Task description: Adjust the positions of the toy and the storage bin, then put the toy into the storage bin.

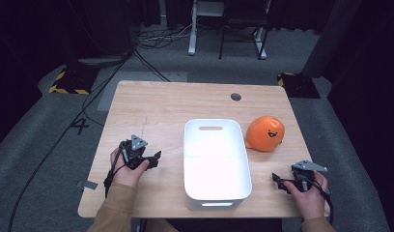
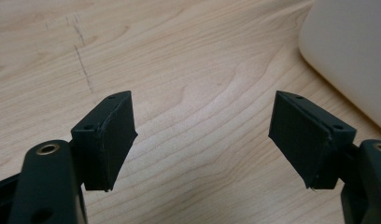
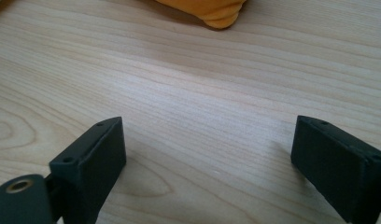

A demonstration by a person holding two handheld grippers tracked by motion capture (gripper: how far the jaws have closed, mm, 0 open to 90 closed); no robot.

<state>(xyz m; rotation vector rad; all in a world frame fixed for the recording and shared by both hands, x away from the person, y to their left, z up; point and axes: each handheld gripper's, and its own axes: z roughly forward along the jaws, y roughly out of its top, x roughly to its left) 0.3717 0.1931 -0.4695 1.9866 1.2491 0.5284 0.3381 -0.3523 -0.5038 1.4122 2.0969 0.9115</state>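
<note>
Orange soft toy (image 1: 266, 134) seen on table (image 1: 156, 106), right of white bin (image 1: 216, 164). Right claw (image 1: 278, 180) spread, empty, nearer; toy just ahead. Left claw (image 1: 155, 157) spread, empty.

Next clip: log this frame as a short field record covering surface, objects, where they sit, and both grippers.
surface: wooden table
container: white bin, mid-table, nothing seen inside
toy: orange plush, on the table right of the bin, apart from it
left gripper: open, nothing between the jaws, left of the bin
right gripper: open, nothing between the jaws, near the front right corner, plush ahead
contact: neither gripper touches the plush or the bin
</note>
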